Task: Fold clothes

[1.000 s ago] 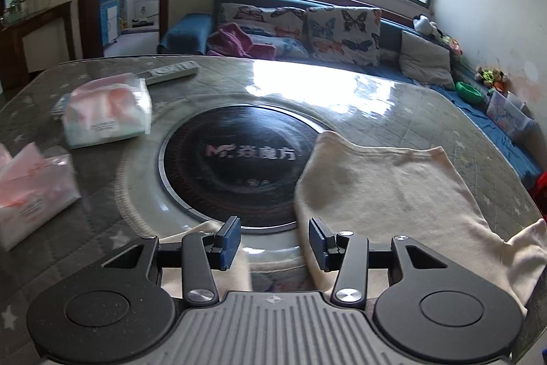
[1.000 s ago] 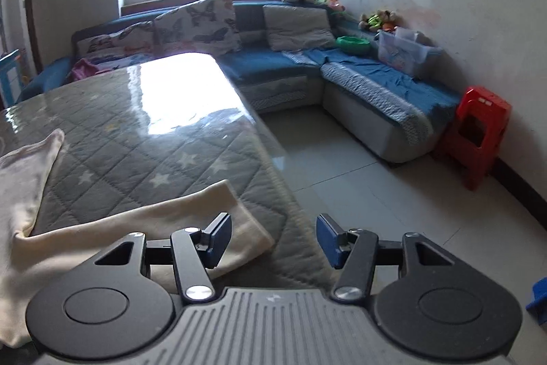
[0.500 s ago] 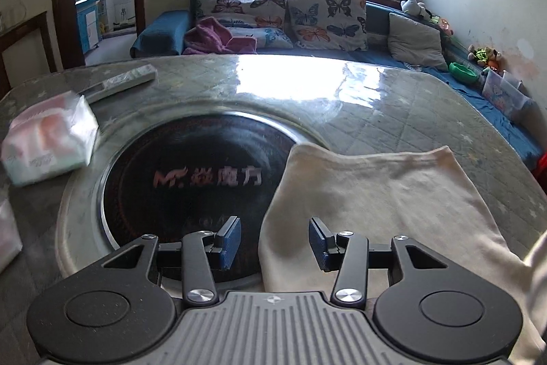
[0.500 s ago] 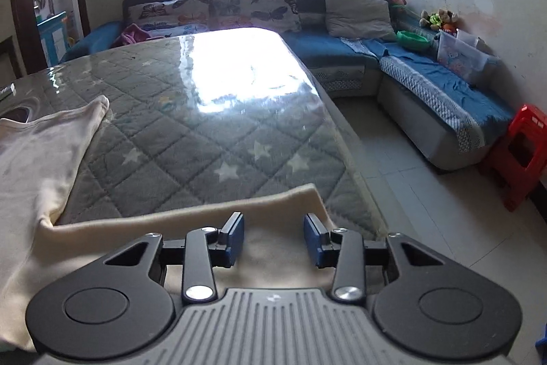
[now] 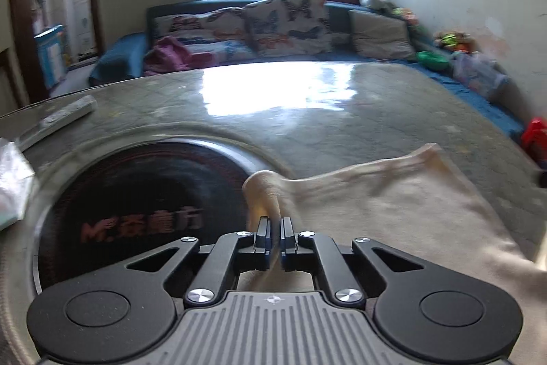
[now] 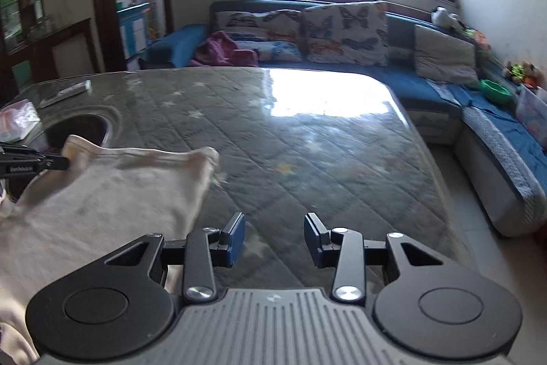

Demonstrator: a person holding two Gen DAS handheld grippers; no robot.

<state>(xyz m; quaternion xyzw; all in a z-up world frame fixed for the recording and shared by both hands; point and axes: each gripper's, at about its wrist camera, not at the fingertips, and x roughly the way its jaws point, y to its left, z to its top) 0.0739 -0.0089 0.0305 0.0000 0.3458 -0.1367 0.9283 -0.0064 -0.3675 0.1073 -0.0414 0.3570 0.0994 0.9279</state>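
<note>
Garment status: cream top lies flat on the quilted, glass-covered table, lower right of left wrist view, lower left of right wrist view.

L gripper has its tongs pressed together, pinching the near-left corner of the cloth; fabric bunches up in a small peak just above the pads. My read: I took that corner so I can lift and carry it across for the fold. Same gripper shows at far left edge of right wrist view, nipping the same corner.

R gripper tongs are spread, nothing between them, only table cover under the gap. It sits just right of the garment's right edge, pointed past the far-right corner. I judge that corner is its pickup target, so both far corners move together and the fold stays square. Not gripped yet.

Round induction hob is sunk in the table, left of the cloth, lower left of frame; pinched corner hangs over its rim. Tissue pack and remote sit at left edge, well apart from the work. Some motion blur, so hem detail unreadable.
</note>
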